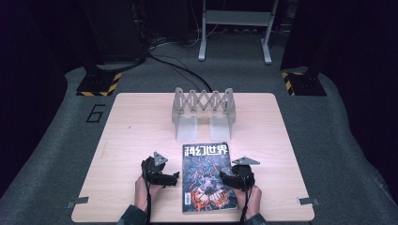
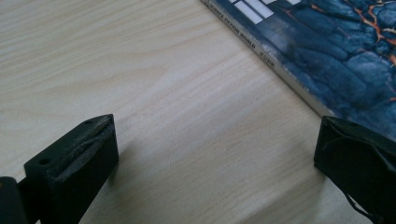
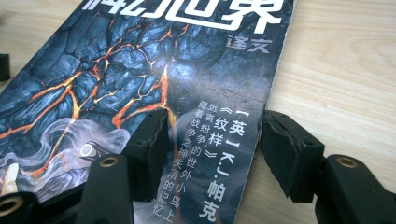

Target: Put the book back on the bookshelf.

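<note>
Lying flat on the wooden table (image 1: 131, 122), just in front of the metal bookend rack (image 1: 203, 112), the magazine (image 1: 206, 178) looks light, floppy and glossy-slick. Right gripper (image 3: 212, 149), half-open, straddles its right edge; left gripper (image 2: 215, 158) gapes wide beside its spine. Better to pinch an edge.

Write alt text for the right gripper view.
The right gripper hangs open over the right edge of a dark magazine with glowing lava cracks and white Chinese lettering, one jaw over the cover, the other over the pale wooden table.
</note>
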The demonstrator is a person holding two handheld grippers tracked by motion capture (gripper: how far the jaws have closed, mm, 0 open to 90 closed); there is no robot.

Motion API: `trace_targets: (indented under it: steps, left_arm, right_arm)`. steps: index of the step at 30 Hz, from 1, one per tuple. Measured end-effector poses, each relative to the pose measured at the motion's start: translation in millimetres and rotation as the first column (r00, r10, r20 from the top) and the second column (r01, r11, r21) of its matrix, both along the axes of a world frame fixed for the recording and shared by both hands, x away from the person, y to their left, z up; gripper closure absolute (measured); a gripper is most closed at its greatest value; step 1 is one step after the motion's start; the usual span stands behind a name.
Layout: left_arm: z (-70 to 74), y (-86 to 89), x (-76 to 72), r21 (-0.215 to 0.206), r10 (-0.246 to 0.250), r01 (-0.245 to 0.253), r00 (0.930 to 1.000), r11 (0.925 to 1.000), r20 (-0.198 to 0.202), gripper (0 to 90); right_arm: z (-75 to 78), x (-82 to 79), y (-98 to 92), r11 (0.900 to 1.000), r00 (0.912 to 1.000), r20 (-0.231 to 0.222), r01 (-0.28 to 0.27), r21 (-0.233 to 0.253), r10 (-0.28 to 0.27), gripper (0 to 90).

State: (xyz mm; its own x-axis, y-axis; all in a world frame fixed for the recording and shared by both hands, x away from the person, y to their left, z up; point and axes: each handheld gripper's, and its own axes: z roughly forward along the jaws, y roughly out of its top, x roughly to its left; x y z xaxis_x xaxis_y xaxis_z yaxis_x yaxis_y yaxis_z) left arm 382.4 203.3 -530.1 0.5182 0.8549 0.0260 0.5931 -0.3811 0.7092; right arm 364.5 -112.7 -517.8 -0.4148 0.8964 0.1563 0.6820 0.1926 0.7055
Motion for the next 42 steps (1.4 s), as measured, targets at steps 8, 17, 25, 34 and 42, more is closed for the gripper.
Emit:
trace_targets:
  steps: [8,17,25,34,42]
  left_arm:
    - [0.1,-3.9,2.5,-0.001,0.002,-0.002,1.0,1.0,0.001,0.0]
    - [0.0,-3.9,2.8,-0.002,0.0,0.0,1.0,1.0,0.001,0.0]
    - [0.1,-3.9,2.8,-0.001,-0.001,0.001,1.0,1.0,0.001,0.0]
    - [0.1,-3.9,2.7,0.0,-0.002,0.002,1.0,1.0,0.002,0.1]
    - [-0.1,-4.1,2.5,-0.004,0.002,-0.002,1.0,1.0,0.002,0.2]
  right_arm:
    - [1.7,7.6,-3.7,0.991,0.9906,-0.019,-0.135,-0.005,0.135,42.6]
    - [10.0,25.8,-13.0,0.975,0.9694,-0.122,-0.218,-0.031,0.213,33.7]
    - [16.7,39.7,0.2,0.963,0.9505,-0.209,-0.253,-0.093,0.23,29.8]
    - [21.9,51.4,9.6,0.951,0.9283,-0.291,-0.28,-0.134,0.232,30.9]
    - [23.4,56.3,12.1,0.946,0.9206,-0.309,-0.293,-0.14,0.239,33.6]
